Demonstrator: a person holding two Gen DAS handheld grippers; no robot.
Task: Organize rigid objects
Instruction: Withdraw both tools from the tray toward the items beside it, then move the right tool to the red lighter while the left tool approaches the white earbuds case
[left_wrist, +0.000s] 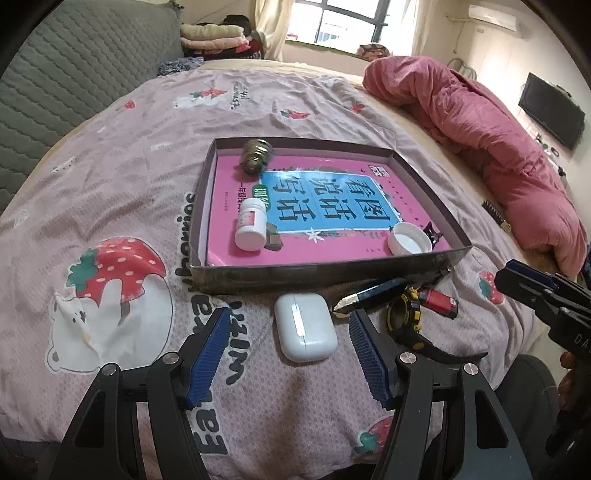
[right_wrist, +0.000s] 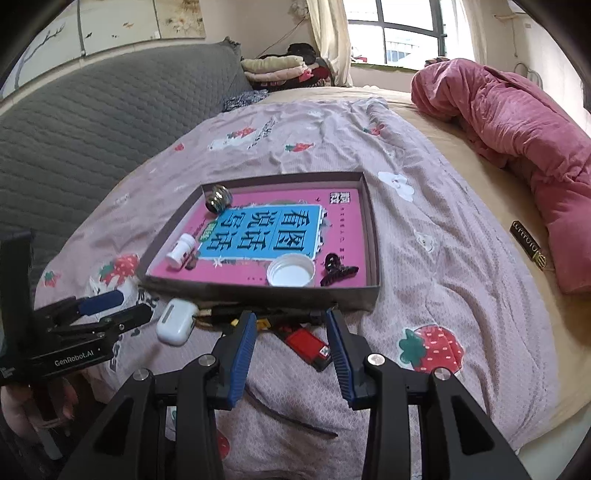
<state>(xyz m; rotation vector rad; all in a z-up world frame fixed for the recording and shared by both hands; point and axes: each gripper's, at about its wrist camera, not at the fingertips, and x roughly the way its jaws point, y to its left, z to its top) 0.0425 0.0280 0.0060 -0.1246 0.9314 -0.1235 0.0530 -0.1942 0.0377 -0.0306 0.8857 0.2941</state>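
A shallow dark box (left_wrist: 325, 271) (right_wrist: 258, 293) lies on the bed with a pink book as its floor. Inside it are a white pill bottle (left_wrist: 251, 229) (right_wrist: 181, 251), a white lid (left_wrist: 409, 238) (right_wrist: 291, 270), a metallic coil (left_wrist: 256, 153) (right_wrist: 219, 197) and a black hair clip (right_wrist: 338, 271). In front of the box lie a white earbud case (left_wrist: 304, 326) (right_wrist: 175, 322), a dark pen (left_wrist: 373, 295), a yellow-black watch (left_wrist: 404, 314) and a red lighter (left_wrist: 439, 301) (right_wrist: 308, 345). My left gripper (left_wrist: 290, 319) is open around the earbud case. My right gripper (right_wrist: 291, 323) is open above the lighter.
A rolled pink quilt (left_wrist: 480, 140) (right_wrist: 517, 129) lies along the right side of the bed. A grey quilted headboard (left_wrist: 74, 74) rises at the left. A small dark tube (right_wrist: 526, 245) rests by the quilt. A hand (right_wrist: 22, 410) holds the left gripper's grip.
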